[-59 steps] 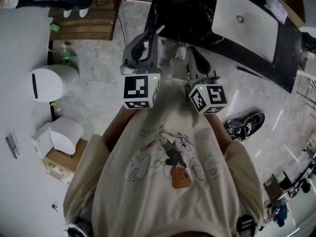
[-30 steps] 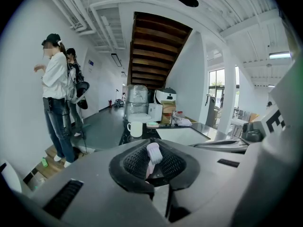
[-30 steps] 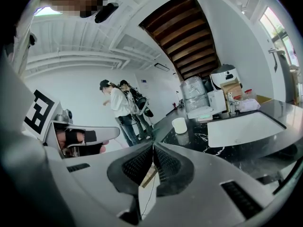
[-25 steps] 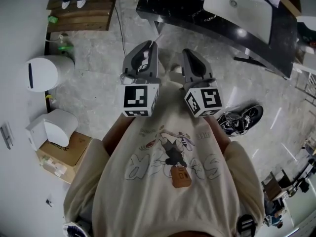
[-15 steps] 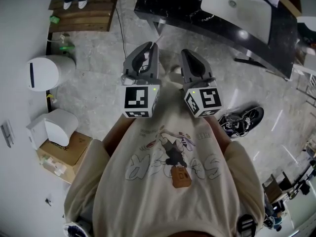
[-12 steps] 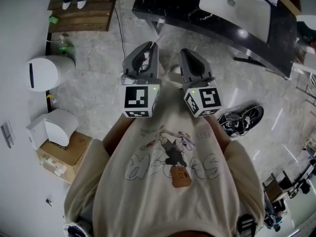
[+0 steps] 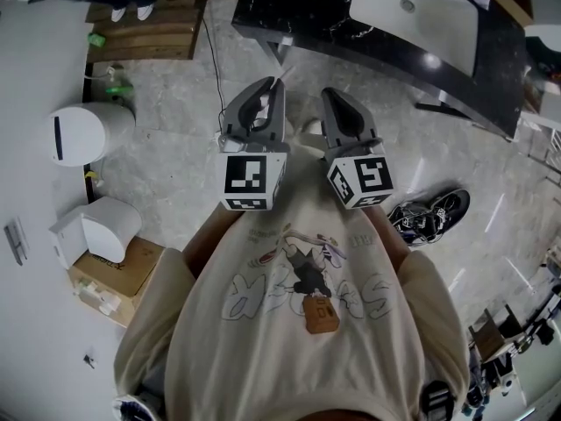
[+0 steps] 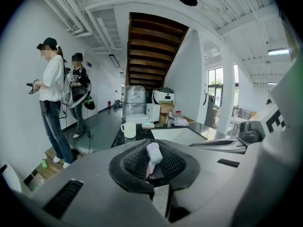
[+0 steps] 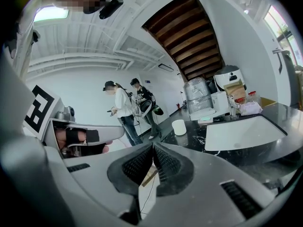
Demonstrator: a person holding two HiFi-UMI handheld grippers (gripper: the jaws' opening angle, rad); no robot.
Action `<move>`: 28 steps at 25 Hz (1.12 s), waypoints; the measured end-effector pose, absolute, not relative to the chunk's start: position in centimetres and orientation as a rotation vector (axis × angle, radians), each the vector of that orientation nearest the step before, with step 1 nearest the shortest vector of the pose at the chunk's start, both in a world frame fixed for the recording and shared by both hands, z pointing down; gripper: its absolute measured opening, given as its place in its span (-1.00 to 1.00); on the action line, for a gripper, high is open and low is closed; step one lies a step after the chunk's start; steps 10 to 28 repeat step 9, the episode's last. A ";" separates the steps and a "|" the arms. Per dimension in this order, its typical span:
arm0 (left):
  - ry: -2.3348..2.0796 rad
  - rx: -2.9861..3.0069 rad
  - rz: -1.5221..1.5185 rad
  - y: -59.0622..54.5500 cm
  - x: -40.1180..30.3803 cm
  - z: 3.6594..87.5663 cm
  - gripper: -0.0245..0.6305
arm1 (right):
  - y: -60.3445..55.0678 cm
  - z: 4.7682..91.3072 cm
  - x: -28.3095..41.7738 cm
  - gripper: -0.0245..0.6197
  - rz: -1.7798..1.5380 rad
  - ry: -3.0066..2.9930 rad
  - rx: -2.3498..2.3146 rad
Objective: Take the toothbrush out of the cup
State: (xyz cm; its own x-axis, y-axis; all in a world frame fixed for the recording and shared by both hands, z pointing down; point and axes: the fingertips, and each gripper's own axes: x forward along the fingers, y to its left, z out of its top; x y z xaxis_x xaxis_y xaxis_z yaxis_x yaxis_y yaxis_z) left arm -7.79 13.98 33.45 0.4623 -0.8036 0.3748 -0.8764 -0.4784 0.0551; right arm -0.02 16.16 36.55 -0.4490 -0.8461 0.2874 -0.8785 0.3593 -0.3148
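My left gripper (image 7: pixel 268 86) is shut on a pale pink-and-white toothbrush (image 8: pixel 154 152); the brush head stands up between the jaws (image 8: pixel 150 167) and its tip pokes past them in the head view (image 7: pixel 280 82). The white cup (image 8: pixel 128 129) stands on the black counter, well ahead of the jaws, and shows too in the right gripper view (image 9: pixel 179 126). My right gripper (image 7: pixel 334 96) is beside the left one, held over the floor, shut with nothing between its pads (image 9: pixel 152 151).
A black counter (image 7: pixel 307 16) with a white sink (image 7: pixel 412 11) lies ahead. A white bin (image 7: pixel 83 134), a cardboard box (image 7: pixel 110 279) and a shoe (image 7: pixel 434 213) are on the floor. Two people (image 8: pixel 53 93) stand left of the counter near wooden steps.
The counter and sink have drawn away toward the top of the head view, and the cup has left it. Both grippers stay side by side, the left one holding the toothbrush.
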 end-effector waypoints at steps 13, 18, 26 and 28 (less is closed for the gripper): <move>-1.448 2.469 0.444 13.0 -8.7 33.5 -0.81 | 15.4 36.5 -0.8 -0.86 0.665 -2.523 1.615; -1.448 2.469 0.444 13.0 -8.7 33.5 -0.81 | 15.4 36.5 -0.8 -0.86 0.665 -2.523 1.615; -1.448 2.469 0.444 13.0 -8.7 33.5 -0.81 | 15.4 36.5 -0.8 -0.86 0.665 -2.523 1.615; -1.448 2.469 0.444 13.0 -8.7 33.5 -0.81 | 15.4 36.5 -0.8 -0.86 0.665 -2.523 1.615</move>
